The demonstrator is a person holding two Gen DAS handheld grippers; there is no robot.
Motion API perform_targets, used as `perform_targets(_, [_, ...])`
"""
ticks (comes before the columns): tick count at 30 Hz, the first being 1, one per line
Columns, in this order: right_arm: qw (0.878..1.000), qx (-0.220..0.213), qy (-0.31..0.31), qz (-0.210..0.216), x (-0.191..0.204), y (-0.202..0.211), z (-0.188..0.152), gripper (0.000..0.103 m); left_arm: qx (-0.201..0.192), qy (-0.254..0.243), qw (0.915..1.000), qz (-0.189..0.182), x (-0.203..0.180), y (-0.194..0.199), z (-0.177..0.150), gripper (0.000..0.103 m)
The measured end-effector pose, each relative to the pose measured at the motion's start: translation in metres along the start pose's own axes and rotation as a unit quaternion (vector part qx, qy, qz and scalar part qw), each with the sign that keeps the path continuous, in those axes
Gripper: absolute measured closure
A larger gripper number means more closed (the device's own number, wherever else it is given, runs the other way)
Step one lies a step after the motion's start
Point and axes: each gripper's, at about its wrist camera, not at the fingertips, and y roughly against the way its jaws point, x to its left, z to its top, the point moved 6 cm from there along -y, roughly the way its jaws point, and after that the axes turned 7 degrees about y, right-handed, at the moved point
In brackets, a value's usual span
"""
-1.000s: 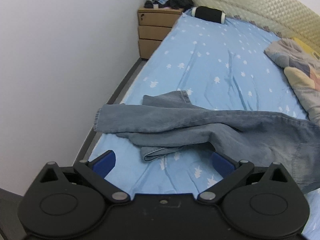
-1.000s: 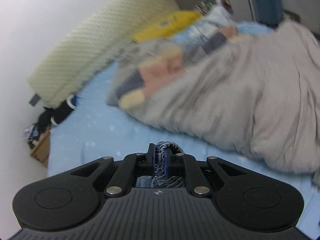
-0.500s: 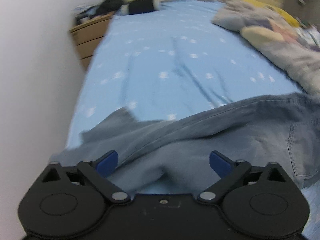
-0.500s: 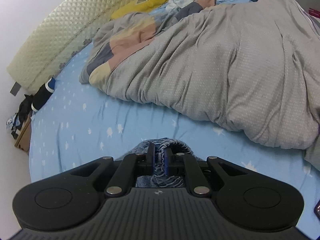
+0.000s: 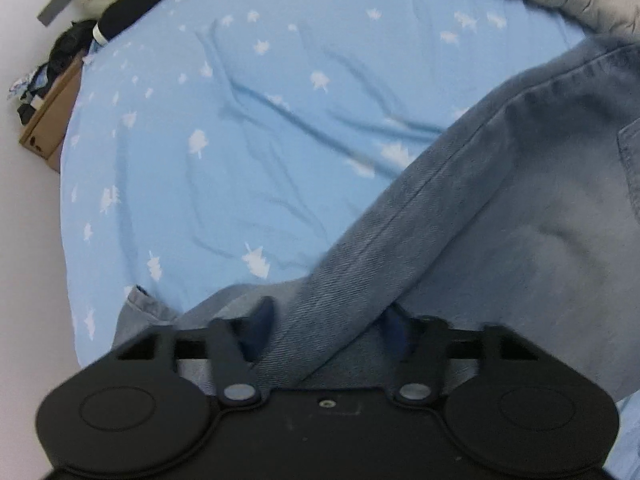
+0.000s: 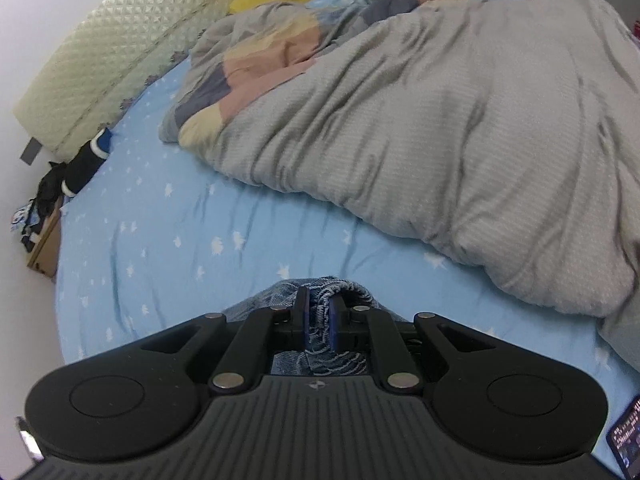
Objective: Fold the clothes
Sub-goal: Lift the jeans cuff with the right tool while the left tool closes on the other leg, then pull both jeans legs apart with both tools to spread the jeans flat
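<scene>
Closing left gripper (image 5: 326, 330) round jeans (image 5: 460, 208) | right gripper (image 6: 319, 314) pinching hem

- Left gripper (image 5: 326, 322): pointing steeply down, jaws closing w/ a fold of jeans (image 5: 460, 208) between them; blue pads (image 5: 262, 316) either side of the cloth, contact unclear (blurred).
- Right gripper (image 6: 319, 314): tilted down, jaws nearly together, clamped on frayed denim edge of the jeans.
</scene>
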Motion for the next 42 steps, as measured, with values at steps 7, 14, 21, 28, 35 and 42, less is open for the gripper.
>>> perform_targets(7, [0.999, 0.000, 0.025, 0.042, 0.037, -0.017, 0.041, 0.094, -0.040, 0.070, 0.9967, 0.000, 0.028, 0.042, 0.005, 0.089])
perform_targets(14, [0.991, -0.043, 0.056, 0.112, 0.082, 0.001, 0.097, 0.094, -0.095, 0.169, 0.9811, 0.003, 0.067, 0.132, -0.008, 0.092])
perform_targets(21, [0.974, -0.098, 0.098, 0.181, 0.073, 0.057, 0.122, 0.094, -0.153, 0.227, 0.9618, -0.007, 0.046, 0.229, -0.050, 0.093])
perform_targets(28, [0.978, -0.043, 0.155, 0.133, -0.005, 0.053, 0.061, 0.093, -0.095, 0.235, 0.9670, -0.027, -0.053, 0.226, -0.118, 0.093])
perform_targets(35, [0.983, 0.057, 0.156, 0.074, -0.103, 0.021, -0.023, 0.092, -0.039, 0.249, 0.9674, -0.026, -0.111, 0.205, -0.155, 0.093])
perform_targets(42, [0.985, 0.095, 0.126, 0.069, -0.145, 0.030, -0.058, 0.091, -0.021, 0.289, 0.9569, -0.011, -0.113, 0.213, -0.184, 0.094])
